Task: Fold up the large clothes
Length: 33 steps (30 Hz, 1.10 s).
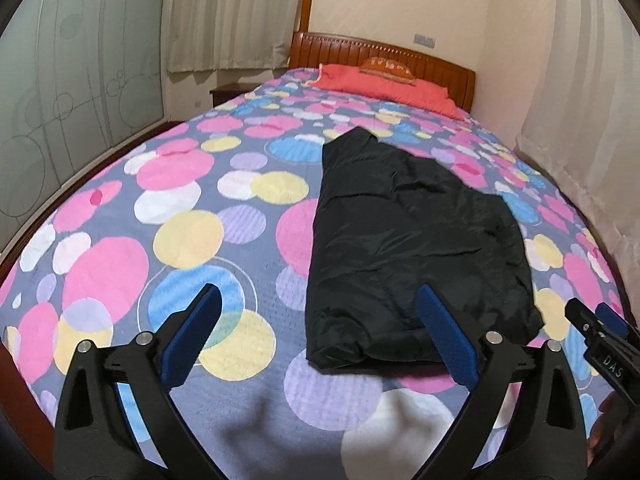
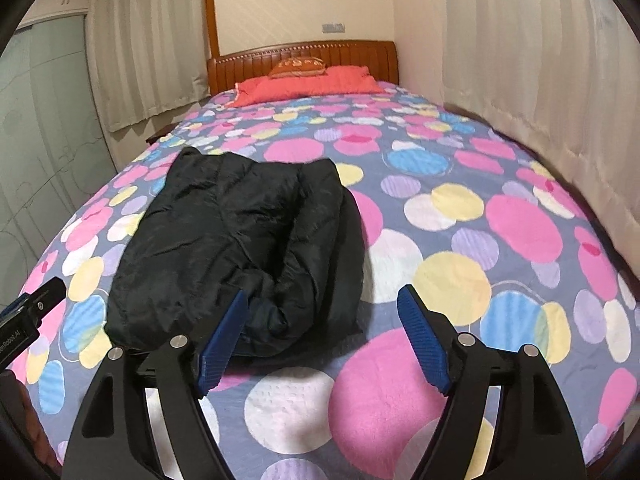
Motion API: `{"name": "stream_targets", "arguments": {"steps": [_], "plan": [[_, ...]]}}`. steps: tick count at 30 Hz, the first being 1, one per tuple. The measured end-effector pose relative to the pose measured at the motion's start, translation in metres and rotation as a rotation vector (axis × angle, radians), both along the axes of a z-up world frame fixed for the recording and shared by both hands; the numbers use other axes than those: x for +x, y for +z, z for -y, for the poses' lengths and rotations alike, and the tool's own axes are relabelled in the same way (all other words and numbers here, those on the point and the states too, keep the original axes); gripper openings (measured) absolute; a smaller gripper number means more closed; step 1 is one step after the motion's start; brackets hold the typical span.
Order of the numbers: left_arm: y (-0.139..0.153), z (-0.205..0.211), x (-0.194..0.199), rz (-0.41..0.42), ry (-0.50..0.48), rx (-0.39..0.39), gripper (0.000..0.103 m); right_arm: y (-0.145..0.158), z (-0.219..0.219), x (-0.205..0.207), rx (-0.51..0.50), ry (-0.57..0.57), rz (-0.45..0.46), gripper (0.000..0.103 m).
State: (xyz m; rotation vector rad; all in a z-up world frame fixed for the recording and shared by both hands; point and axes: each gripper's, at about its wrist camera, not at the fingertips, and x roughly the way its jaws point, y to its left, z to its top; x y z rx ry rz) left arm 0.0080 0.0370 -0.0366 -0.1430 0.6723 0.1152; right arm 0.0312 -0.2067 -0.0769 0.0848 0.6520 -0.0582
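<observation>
Both my grippers stand spread, nothing between the pads. Left gripper [image 1: 320,332] hangs over the bed [image 1: 120,264] just left of the jacket [image 1: 412,240]; its right pad overlaps the jacket's near hem in view, but I cannot tell whether it touches. Right gripper [image 2: 324,330] hangs off the jacket's near right corner, its left pad in front of the rolled edge.

Jacket: black, puffy, lying lengthwise mid-bed as a narrow folded strip, near end toward me, far end toward the pillow [image 2: 308,80].

Judgement: the sides look folded in; a crosswise fold, hem to collar, likely remains.

How to do it well:
- Pinch both near corners, all layers, since slick fabric slides.
- Lift evenly and carry both hands forward together.
- Lay down square on the far edge; release only once it rests.
- Risk: trapped air springs the fold open; press flat.
</observation>
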Motion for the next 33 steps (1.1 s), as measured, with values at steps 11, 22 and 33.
{"name": "stream_targets", "arguments": {"steps": [11, 22, 33], "plan": [[0.011, 0.010, -0.011, 0.023, -0.006, 0.006, 0.099, 0.014, -0.010, -0.012, -0.048, 0.004, 0.053, 0.082], [0.013, 0.012, -0.016, 0.032, -0.008, 0.013, 0.099, 0.017, -0.012, -0.015, -0.046, 0.007, 0.059, 0.082], [0.014, 0.014, -0.018, 0.028, -0.010, 0.014, 0.099, 0.016, -0.016, -0.016, -0.040, 0.011, 0.056, 0.082]]}}
